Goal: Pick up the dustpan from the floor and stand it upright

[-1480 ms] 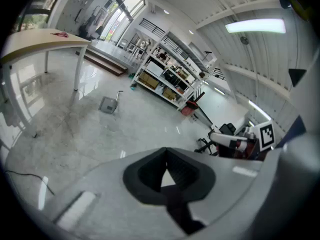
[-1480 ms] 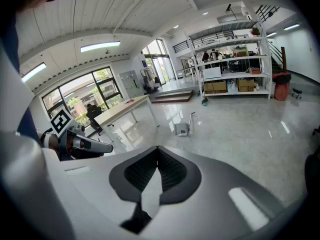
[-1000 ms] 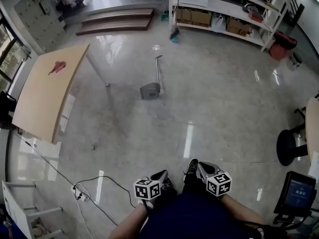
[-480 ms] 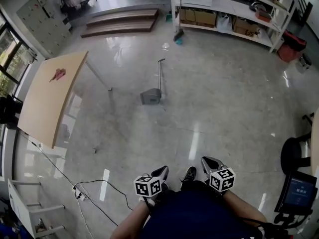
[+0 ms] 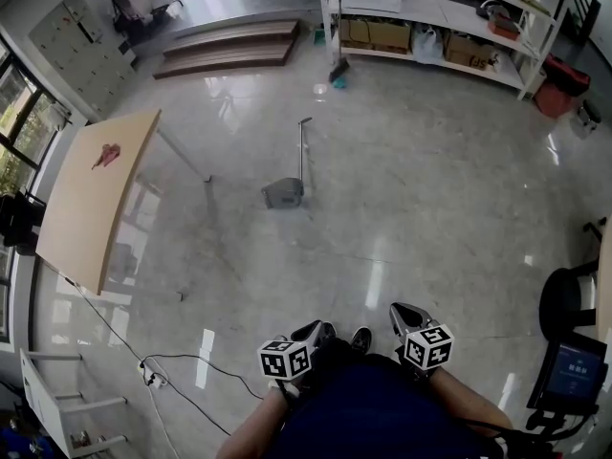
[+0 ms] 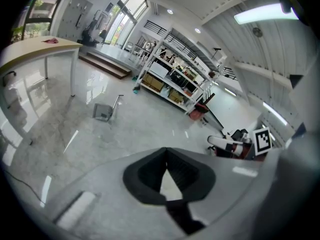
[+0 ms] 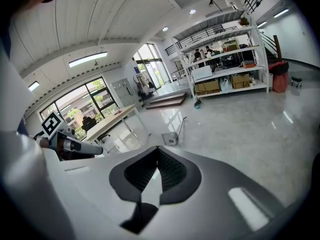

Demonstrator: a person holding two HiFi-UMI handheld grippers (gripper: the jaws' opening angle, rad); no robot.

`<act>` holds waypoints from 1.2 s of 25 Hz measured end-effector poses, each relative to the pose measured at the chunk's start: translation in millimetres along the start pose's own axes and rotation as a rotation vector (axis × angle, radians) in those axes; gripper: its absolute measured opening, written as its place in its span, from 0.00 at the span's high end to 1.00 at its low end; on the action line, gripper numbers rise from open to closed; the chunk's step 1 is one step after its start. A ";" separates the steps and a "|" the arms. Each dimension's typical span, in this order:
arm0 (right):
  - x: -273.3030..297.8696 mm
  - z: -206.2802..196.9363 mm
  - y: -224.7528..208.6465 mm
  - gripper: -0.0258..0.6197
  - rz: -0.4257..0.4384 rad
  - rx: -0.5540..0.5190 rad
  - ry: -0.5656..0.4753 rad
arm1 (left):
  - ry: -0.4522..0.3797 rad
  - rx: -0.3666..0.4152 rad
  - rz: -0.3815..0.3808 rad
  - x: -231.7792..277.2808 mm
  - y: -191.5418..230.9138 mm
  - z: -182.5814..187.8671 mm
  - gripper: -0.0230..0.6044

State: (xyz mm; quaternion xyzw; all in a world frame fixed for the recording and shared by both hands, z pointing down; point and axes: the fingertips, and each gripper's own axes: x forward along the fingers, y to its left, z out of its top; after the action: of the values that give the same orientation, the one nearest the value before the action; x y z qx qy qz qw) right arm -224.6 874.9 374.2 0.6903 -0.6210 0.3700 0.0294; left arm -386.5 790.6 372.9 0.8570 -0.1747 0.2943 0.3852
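Dustpan (image 5: 285,192) lies on the floor (image 5: 430,180), contents too distant to judge; your left gripper (image 6: 166,150) and right gripper (image 7: 157,148) have fingers pinched together.

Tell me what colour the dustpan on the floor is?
The dustpan is grey. It shows best in the head view.

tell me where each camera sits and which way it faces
Head view: on the person's head, steeply down at the floor; left hand-held gripper, right hand-held gripper, forearms at bottom.
Left gripper view: rides the left hand-held gripper, along its shut jaws toward the shelves; right one visible.
Right gripper view: rides the right hand-held gripper, along its shut jaws toward the table; left one visible.
Shared: all three show the dustpan.
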 end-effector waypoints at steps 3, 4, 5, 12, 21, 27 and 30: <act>5.2 4.8 -17.1 0.94 -0.005 0.013 0.005 | 0.007 -0.001 0.004 16.5 -3.6 9.0 0.96; 6.5 5.2 -18.0 0.94 -0.006 0.018 0.008 | 0.013 -0.003 0.006 17.5 -2.6 10.5 0.96; 7.6 5.3 -16.6 0.94 -0.008 0.023 0.011 | 0.021 -0.004 0.007 16.6 -0.3 11.3 0.96; 20.4 21.0 -57.8 0.94 -0.071 0.041 0.010 | 0.064 0.006 -0.022 60.4 6.2 32.1 0.96; 56.9 92.6 -100.2 0.94 -0.128 0.003 0.008 | 0.033 0.042 -0.113 132.2 -1.3 117.2 0.96; 87.2 140.6 -112.8 0.94 -0.142 -0.042 0.043 | 0.007 -0.005 -0.132 153.9 19.0 156.5 0.96; 105.1 151.9 -113.8 0.94 -0.133 -0.069 0.074 | 0.014 -0.014 -0.109 159.8 37.4 164.9 0.96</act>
State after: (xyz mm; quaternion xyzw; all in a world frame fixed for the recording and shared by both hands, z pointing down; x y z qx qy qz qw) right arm -57.3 736.9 369.4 0.7147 -0.5846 0.3707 0.1007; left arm -222.8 629.1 408.5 0.8605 -0.1269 0.2776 0.4079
